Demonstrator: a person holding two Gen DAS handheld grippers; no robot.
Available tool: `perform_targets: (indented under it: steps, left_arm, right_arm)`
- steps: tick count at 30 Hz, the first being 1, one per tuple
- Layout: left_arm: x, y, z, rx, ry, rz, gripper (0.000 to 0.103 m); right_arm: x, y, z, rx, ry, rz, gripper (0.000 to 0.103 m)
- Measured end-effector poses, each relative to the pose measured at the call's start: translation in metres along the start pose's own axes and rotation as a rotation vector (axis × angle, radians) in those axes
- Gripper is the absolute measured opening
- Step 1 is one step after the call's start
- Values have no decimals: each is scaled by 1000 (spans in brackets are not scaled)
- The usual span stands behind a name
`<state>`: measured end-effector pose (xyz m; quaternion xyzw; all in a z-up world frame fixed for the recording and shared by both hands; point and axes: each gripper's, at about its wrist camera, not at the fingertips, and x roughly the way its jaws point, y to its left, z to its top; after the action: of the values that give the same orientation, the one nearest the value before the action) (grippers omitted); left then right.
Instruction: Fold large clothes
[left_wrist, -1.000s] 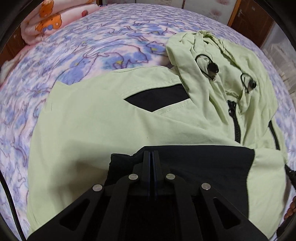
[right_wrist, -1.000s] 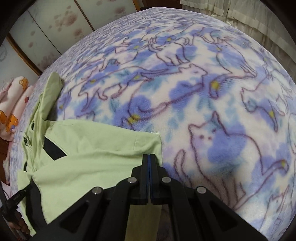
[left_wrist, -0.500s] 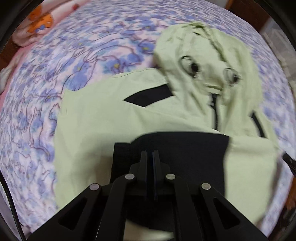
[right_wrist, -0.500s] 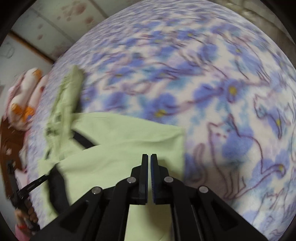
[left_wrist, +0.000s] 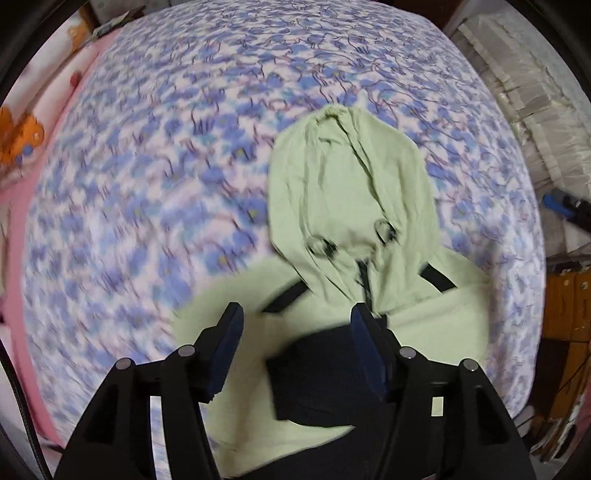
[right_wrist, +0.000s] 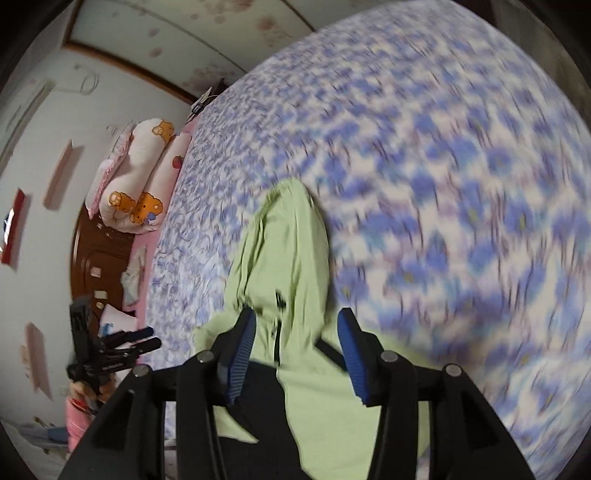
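At the bottom of the left wrist view the left gripper (left_wrist: 295, 347) hung over the pale green hooded jacket with black panels and a black zip (left_wrist: 347, 229). Its jaws were opening, and nothing was pinched between the blue pads (left_wrist: 227, 350); the black panel (left_wrist: 314, 373) showed through the gap but lay below, not pressed. In the right wrist view the right gripper (right_wrist: 295, 354) was likewise released, jaws opening, with green cloth seen between the pads yet untouched.

The jacket (right_wrist: 288, 258) lay in the lower centre of both frames on the bed's fleece blanket printed with blue cats (left_wrist: 147, 166), body doubled over near the grippers and the hood (left_wrist: 347, 177) spread flat toward mid-frame. That layout suggested a fold had just been laid, so both grippers let go to leave it lying undisturbed.

Farther off, at the left of the right wrist view, cartoon-printed pink pillows (right_wrist: 136, 177) sat at the bed's far end.
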<state>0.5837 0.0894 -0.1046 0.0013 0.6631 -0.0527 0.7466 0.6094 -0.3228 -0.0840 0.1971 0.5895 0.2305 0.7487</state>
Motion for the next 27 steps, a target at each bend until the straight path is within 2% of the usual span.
perform_targets:
  steps: [3, 4, 7, 10, 13, 18, 25, 27]
  left_arm:
    - [2, -7, 41, 64, -7, 48, 59]
    - [5, -8, 55, 68, -12, 40, 60]
    - [17, -11, 91, 57, -24, -18, 60]
    - [37, -8, 127, 39, -92, -41, 60]
    - [61, -3, 146, 1, -146, -93, 60]
    - [114, 12, 170, -67, -206, -204, 60]
    - [206, 32, 181, -137, -114, -329, 60]
    - [231, 40, 183, -173, -68, -362, 59]
  right_arm:
    - [13, 19, 40, -29, 6, -12, 56]
    - [17, 21, 48, -38, 3, -10, 57]
    - [44, 27, 77, -54, -7, -29, 58]
    - [78, 20, 96, -36, -10, -25, 58]
    - [108, 10, 110, -3, -45, -2, 58]
    - [157, -7, 125, 15, -39, 10, 58]
    - [227, -34, 132, 6, 29, 56, 58]
    - [246, -44, 133, 25, 59, 77, 53]
